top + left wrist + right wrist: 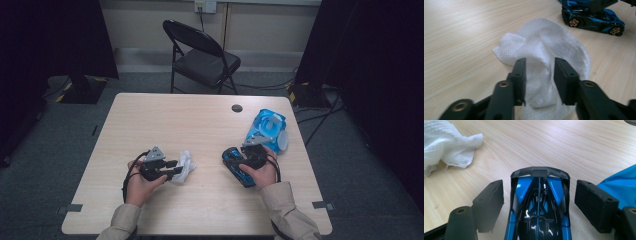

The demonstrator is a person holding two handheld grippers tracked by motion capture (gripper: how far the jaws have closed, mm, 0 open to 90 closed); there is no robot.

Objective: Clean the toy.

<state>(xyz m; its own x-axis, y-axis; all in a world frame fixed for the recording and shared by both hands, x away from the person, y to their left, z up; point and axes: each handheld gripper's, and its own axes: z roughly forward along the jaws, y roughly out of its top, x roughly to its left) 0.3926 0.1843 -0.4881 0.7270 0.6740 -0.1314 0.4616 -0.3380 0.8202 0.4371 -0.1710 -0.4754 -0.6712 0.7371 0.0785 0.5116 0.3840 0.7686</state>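
A crumpled white wipe (187,161) (544,37) lies on the table left of centre. My left gripper (176,170) (540,62) rests low over it, jaws apart, with a fold of the wipe between the pads and no squeeze on it. A blue and black toy car (234,166) (539,205) sits on the table to the right. My right gripper (240,161) (539,186) straddles the car's rear, one pad on each side, with a narrow gap between each pad and the body. The car's side (591,20) is also in the left gripper view, beyond the wipe.
A blue and white wipe pouch (267,127) (621,182) lies by the table's right edge, just beyond my right hand. A dark cable hole (237,108) marks the far middle of the wooden table (165,120). A black folding chair (202,55) stands behind the table.
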